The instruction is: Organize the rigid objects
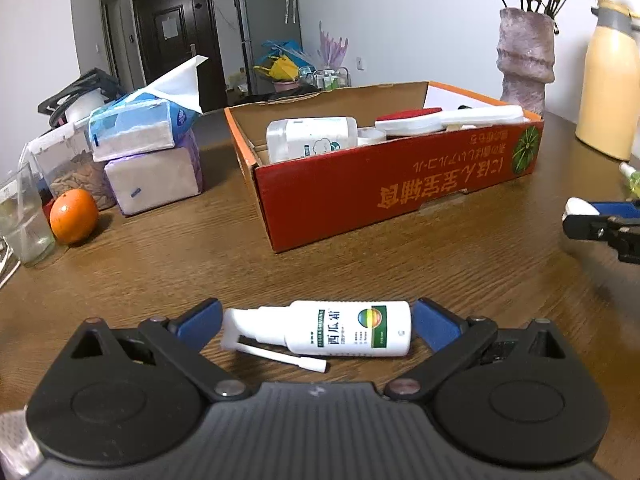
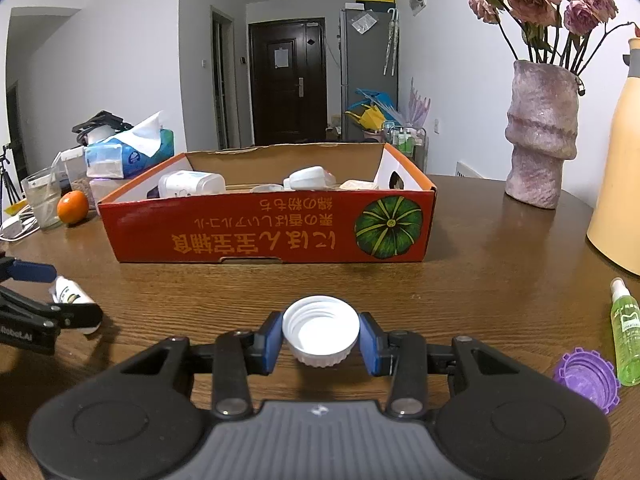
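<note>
A white spray bottle [image 1: 348, 328] lies on its side on the wooden table, nozzle to the left. My left gripper [image 1: 316, 326] is open and spans the bottle lengthwise, one blue pad close by each end. My right gripper [image 2: 320, 340] is shut on a white screw cap [image 2: 320, 330], held open side up just above the table. Ahead stands a red cardboard box [image 2: 260, 232] holding a white bottle and several other items. In the right wrist view the left gripper [image 2: 74, 294] and the spray bottle [image 2: 70, 292] show at the far left. In the left wrist view the right gripper [image 1: 580, 216] is at the right edge.
A green spray bottle [image 2: 624, 336] and a purple cap [image 2: 586, 378] lie to the right. A vase [image 2: 540, 140] of flowers and a yellow flask [image 2: 620, 200] stand at the back right. An orange [image 1: 74, 216], a glass [image 1: 24, 220] and tissue packs [image 1: 140, 128] crowd the left.
</note>
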Motion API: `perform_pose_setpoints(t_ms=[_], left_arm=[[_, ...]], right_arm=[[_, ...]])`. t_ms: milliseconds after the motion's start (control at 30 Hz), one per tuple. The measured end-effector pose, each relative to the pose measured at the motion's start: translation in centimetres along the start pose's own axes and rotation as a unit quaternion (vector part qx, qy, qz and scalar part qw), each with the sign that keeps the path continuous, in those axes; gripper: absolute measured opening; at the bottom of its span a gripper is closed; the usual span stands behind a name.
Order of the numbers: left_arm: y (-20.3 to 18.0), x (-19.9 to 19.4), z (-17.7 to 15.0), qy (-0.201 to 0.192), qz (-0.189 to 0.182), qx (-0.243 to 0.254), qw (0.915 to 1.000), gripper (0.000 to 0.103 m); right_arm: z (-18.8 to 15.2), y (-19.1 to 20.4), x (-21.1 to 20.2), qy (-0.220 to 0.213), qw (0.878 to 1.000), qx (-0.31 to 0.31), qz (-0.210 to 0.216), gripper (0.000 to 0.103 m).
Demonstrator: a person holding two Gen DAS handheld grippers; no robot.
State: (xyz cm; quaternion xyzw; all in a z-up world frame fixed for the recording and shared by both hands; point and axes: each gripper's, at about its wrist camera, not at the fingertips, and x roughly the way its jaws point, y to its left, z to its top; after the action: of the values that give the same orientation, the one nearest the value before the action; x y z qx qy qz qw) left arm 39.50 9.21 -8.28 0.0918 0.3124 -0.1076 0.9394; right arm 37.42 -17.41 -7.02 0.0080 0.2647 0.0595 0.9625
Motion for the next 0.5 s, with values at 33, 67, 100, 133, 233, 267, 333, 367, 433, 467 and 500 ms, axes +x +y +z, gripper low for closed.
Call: perform_pose_setpoints(t_ms=[33, 67, 100, 133, 233, 267, 333, 367, 433, 467, 500], left_arm=[[-0.07, 0.1, 0.03, 0.0, 0.002, 0.003, 1.0, 0.103], [-0.09, 0.19, 0.05, 0.001, 0.003, 0.005, 1.0, 0.103], [-0.05, 0.25, 0.07, 0.002, 0.003, 0.006, 1.0, 0.101], [-0.02, 0.29, 0.12, 0.003, 0.004, 0.006, 1.0, 0.1], [-0.11, 0.26, 0.1, 0.001, 0.003, 0.011, 0.9999, 0.099], [-0.24, 0.22, 0.08, -0.001, 0.004, 0.016, 0.9999, 0.099], [-0.48, 0.09, 0.05, -0.005, 0.006, 0.023, 0.9997, 0.099], [-0.55, 0.06, 0.05, -0.006, 0.007, 0.024, 0.9997, 0.099], [-0.56, -0.01, 0.04, -0.009, 0.012, 0.025, 0.9996, 0.099], [-0.52, -0.12, 0.05, -0.011, 0.014, 0.024, 0.9996, 0.099], [-0.47, -0.24, 0.07, -0.014, 0.015, 0.023, 0.9995, 0.099]], right_arm=[[0.0, 0.01, 0.0, 0.0, 1.0, 0.0, 0.0, 0.039], [-0.02, 0.02, -0.02, 0.0, 1.0, 0.0, 0.0, 0.039], [-0.02, 0.04, -0.02, 0.0, 1.0, 0.0, 0.001, 0.039], [-0.02, 0.04, -0.01, 0.0, 1.0, 0.0, 0.001, 0.039], [-0.02, 0.0, -0.07, -0.001, 1.0, 0.0, 0.003, 0.039], [-0.04, 0.02, -0.08, -0.002, 1.0, 0.0, 0.003, 0.039], [-0.04, 0.02, -0.09, -0.002, 1.0, 0.0, 0.004, 0.039], [-0.04, 0.03, -0.09, -0.002, 1.0, 0.0, 0.004, 0.039], [-0.04, 0.02, -0.1, -0.002, 1.0, 0.0, 0.004, 0.039], [-0.04, 0.02, -0.09, -0.002, 1.0, 0.0, 0.004, 0.039], [-0.04, 0.03, -0.11, -0.003, 1.0, 0.0, 0.004, 0.039]])
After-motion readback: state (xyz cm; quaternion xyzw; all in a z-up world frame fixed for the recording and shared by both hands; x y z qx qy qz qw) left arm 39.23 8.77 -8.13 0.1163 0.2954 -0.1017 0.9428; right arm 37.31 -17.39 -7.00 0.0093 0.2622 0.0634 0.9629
